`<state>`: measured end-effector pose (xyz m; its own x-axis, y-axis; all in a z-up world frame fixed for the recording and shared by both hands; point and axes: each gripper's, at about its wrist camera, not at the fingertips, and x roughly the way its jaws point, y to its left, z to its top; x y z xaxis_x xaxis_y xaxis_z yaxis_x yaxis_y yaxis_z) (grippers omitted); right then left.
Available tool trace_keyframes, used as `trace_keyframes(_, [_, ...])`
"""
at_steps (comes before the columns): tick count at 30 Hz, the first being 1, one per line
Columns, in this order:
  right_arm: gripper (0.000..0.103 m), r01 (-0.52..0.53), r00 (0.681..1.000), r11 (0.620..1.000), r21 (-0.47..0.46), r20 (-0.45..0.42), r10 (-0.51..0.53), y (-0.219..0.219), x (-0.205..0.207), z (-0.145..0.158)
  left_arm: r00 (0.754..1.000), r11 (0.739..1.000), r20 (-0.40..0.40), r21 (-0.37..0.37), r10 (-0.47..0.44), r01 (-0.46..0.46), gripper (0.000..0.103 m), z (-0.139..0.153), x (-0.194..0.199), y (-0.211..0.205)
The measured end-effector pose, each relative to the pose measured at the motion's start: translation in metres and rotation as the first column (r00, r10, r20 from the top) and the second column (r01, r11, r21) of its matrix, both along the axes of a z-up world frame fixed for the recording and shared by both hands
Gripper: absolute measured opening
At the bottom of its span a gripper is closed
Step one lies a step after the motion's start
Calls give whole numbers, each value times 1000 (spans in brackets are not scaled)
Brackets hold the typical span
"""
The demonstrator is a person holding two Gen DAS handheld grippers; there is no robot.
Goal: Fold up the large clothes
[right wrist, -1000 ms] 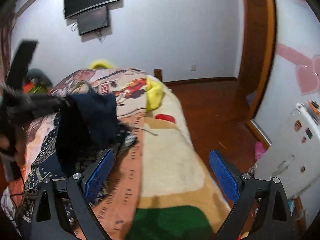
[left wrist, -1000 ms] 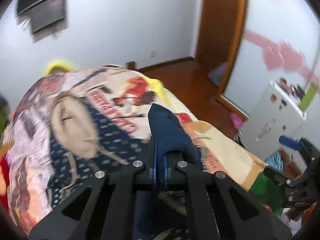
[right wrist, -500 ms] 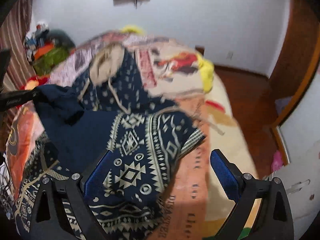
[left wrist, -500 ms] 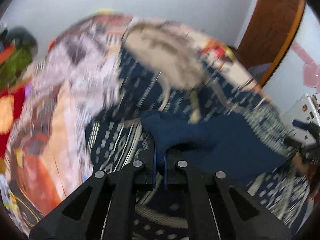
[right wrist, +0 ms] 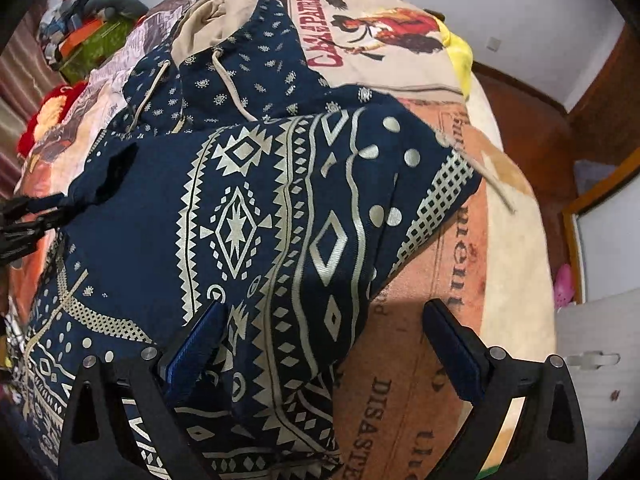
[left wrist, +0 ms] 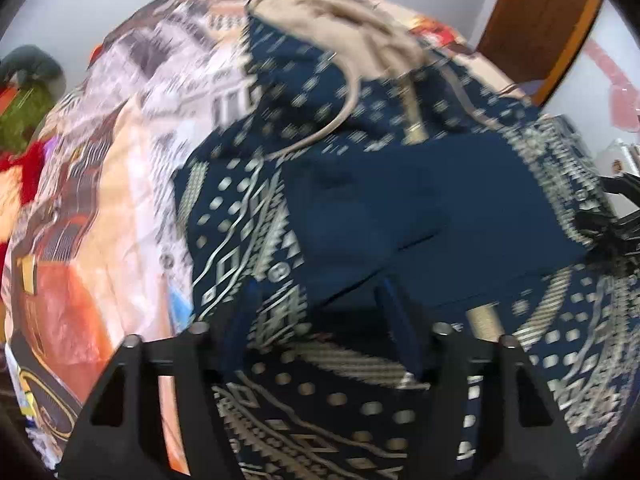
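Observation:
A large navy hoodie (right wrist: 256,208) with pale geometric print and a beige-lined hood (right wrist: 216,16) lies on the bed. It also shows in the left wrist view (left wrist: 400,216), where a plain navy sleeve part lies folded across the body. My left gripper (left wrist: 320,304) is open just above the fabric, holding nothing; it also shows at the left edge of the right wrist view (right wrist: 28,220). My right gripper (right wrist: 324,340) is open and empty over the hoodie's right edge, with its left finger over the cloth and its right finger over the bedspread.
The bed is covered by a printed bedspread (right wrist: 460,300) with pictures and lettering. Piled clothes and toys (right wrist: 80,28) lie at the far left. Wooden floor (right wrist: 528,128) and a door frame lie to the right. A yellow item (right wrist: 456,52) sits at the bed's far edge.
My left gripper carried the navy sleeve down across the hoodie's body and let it go; its jaws went from shut to open. My right gripper lowered toward the hoodie, staying open.

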<state>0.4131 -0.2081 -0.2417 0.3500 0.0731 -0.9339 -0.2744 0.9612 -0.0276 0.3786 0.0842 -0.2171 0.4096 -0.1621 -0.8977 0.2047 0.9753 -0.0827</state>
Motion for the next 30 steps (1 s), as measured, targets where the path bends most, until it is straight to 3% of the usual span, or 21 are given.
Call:
trace_keyframes(6, [99,-48,977,995,-91,204,66,14,-9,41,997,997,11,12,-80,80,71,-1,19,-51])
trace_keyframes(11, [99,-36,959,995,-88,277,60,17,-7,58,996,992,42,103,-77,72,67,-22,43,-88])
trace_keyframes(12, [99,-33,960,996,-87,275,55,17,-6,58,996,992,56,110,-73,67,59,-22,44,-90])
trace_keyframes(15, [99,-34,963,996,-81,264,54,16,-4,55,994,987,93,151,-62,47,11,-19,45,-92])
trace_keyframes(20, [99,-53,965,994,-91,251,75,22,1,47,984,991,176,121,41,-63,5,3,42,-51])
trace_keyframes(24, [99,-58,964,995,-76,256,75,26,5,48,964,982,217,69,156,-174,4,25,39,6])
trace_keyframes(27, [99,-60,966,996,-61,248,73,29,9,48,945,962,221,76,242,-264,4,24,39,45])
trace_keyframes(30, [99,-72,971,996,-59,223,84,34,14,41,934,942,170,69,314,-329,4,7,39,78])
